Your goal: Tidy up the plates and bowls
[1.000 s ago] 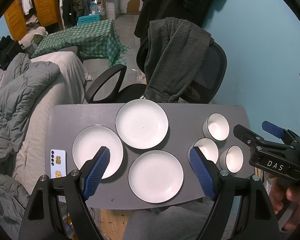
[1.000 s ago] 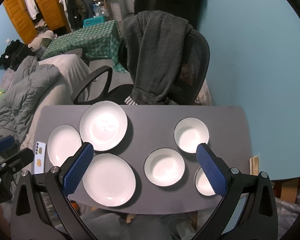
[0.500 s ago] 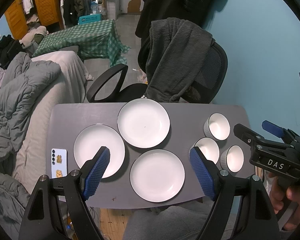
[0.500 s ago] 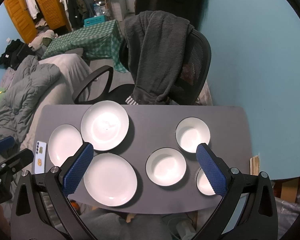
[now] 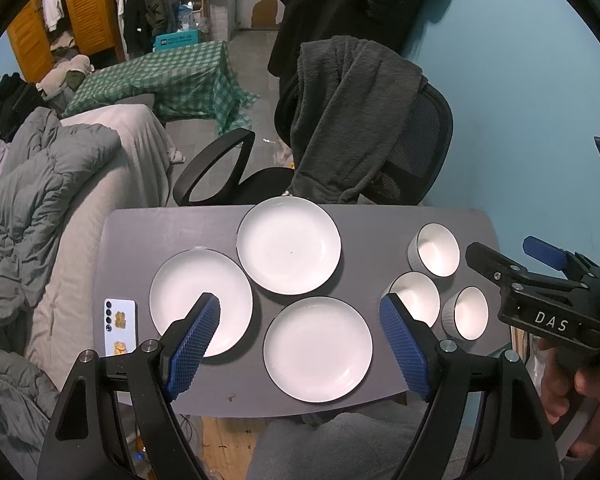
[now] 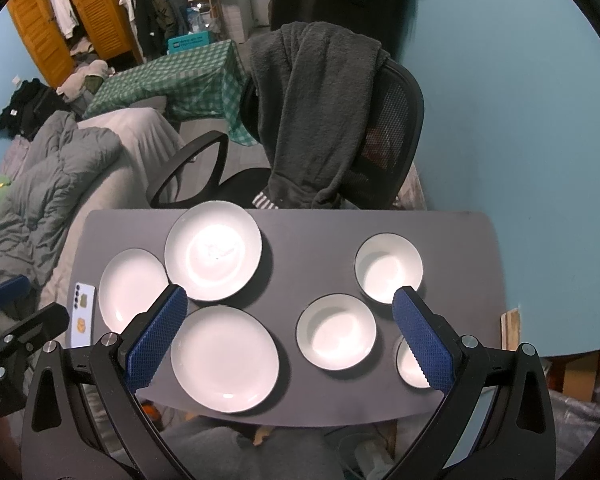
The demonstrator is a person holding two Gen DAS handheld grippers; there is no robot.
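Observation:
Three white plates lie on the grey table [image 5: 372, 224]: a far plate [image 5: 288, 245], a left plate [image 5: 196, 300] and a near plate [image 5: 318, 349]. Three white bowls sit to the right: a far bowl [image 5: 436, 250], a middle bowl [image 5: 416, 298] and a small near bowl [image 5: 466, 312]. My left gripper [image 5: 300, 340] hovers open above the near plate, holding nothing. In the right wrist view the same plates [image 6: 213, 250] [image 6: 132, 288] [image 6: 224, 358] and bowls [image 6: 389, 267] [image 6: 336, 332] [image 6: 410, 366] show. My right gripper [image 6: 288, 332] hangs open and empty above them.
A white phone [image 5: 119, 326] lies at the table's left edge. A black office chair [image 5: 412, 148] draped with a dark fleece stands behind the table. A bed with grey quilt [image 5: 40, 184] is on the left. The person's hand [image 5: 580, 392] holds the other gripper at right.
Both cameras have shifted only slightly, the table drifting a little in view. Plates, bowls and both open grippers stay as they were.

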